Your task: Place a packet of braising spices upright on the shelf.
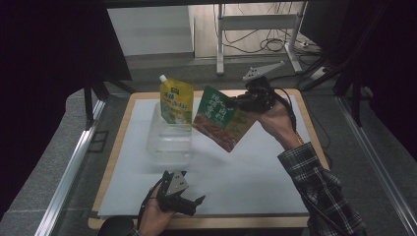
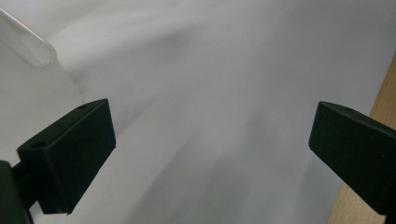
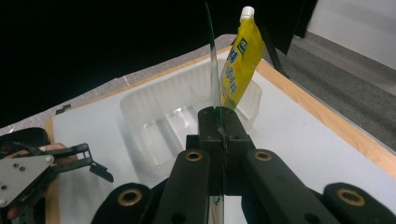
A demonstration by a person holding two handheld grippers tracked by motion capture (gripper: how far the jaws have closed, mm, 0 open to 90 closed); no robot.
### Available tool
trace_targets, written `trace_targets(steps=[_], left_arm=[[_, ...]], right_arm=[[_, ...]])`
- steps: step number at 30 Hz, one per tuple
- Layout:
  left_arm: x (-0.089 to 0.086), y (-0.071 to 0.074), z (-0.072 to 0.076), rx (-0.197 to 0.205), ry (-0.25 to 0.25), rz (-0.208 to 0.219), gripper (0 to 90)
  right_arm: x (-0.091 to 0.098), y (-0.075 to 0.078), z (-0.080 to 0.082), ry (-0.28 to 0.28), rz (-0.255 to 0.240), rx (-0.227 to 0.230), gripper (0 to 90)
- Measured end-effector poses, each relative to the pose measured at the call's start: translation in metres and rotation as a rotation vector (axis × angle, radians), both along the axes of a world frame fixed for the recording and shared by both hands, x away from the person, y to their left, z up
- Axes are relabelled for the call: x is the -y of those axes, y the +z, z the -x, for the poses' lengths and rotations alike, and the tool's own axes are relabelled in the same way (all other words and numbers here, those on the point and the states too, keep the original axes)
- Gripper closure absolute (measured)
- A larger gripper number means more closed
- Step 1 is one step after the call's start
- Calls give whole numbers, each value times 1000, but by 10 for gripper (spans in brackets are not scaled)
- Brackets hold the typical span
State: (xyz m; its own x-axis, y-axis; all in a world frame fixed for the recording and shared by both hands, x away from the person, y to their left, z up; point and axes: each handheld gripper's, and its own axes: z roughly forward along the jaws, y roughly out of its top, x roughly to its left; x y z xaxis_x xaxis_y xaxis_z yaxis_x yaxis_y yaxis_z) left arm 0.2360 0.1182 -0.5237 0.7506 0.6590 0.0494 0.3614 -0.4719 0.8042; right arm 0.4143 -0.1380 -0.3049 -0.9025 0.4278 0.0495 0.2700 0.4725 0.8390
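Note:
My right gripper (image 1: 242, 102) is shut on the edge of a green food pouch (image 1: 222, 118), which hangs tilted in the air beside a clear plastic bin (image 1: 168, 142). In the right gripper view the green pouch (image 3: 213, 70) shows edge-on, pinched between the closed jaws. A yellow spouted pouch (image 1: 176, 101) stands upright in the bin's far end, leaning on its wall; the yellow pouch (image 3: 239, 60) and the bin (image 3: 159, 123) lie ahead of the jaws. My left gripper (image 1: 189, 204) rests low at the table's front edge, open and holding nothing (image 2: 210, 140).
A white sheet (image 1: 246, 172) covers a wooden tabletop (image 1: 314, 142). The bin's clear rim (image 2: 28, 44) is close on the left gripper's left. Table legs and cables (image 1: 260, 39) lie on the floor beyond. Dark curtains flank both sides.

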Motion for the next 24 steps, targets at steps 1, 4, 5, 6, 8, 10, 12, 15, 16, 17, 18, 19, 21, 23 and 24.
trace_targets(steps=[1, 4, 5, 6, 8, 10, 12, 15, 16, 17, 18, 19, 21, 23, 24], left_arm=[[0, 0, 0, 2, -1, 0, 3], [1, 0, 0, 3, -3, 3, 4], [2, 0, 1, 5, -3, 1, 4], [2, 0, 1, 5, -5, 0, 5], [2, 0, 1, 5, -6, -1, 5], [2, 0, 1, 5, -6, 0, 5], [2, 0, 1, 6, -5, -1, 6], [2, 0, 1, 6, -6, 3, 6], [2, 0, 1, 8, -6, 4, 6], [2, 0, 1, 9, -6, 5, 5], [2, 0, 1, 8, -5, 7, 5], [1, 0, 1, 8, -4, 7, 5], [1, 0, 1, 7, -4, 6, 5], [1, 0, 1, 5, -4, 5, 5], [1, 0, 1, 5, -7, 3, 4]], right_arm=[[-2, 0, -1, 3, 0, 3, 895], [-7, 1, -3, 6, -1, 2, 895], [-9, 1, -4, 7, -4, 1, 895], [-10, 2, -5, 9, -5, 0, 895], [-14, 2, -7, 8, -14, -6, 895], [-16, 3, -9, 11, -17, -7, 894], [-20, 3, -10, 11, -22, -8, 895], [-25, 4, -13, 13, -26, -10, 895], [-27, 4, -13, 13, -26, -10, 895], [-29, 4, -15, 13, -26, -7, 895], [-31, 4, -15, 11, -27, -7, 894], [-32, 5, -16, 12, -27, -7, 895], [-36, 6, -18, 12, -28, -5, 895], [-40, 8, -20, 12, -31, -4, 895], [-42, 9, -20, 12, -34, -4, 895]])
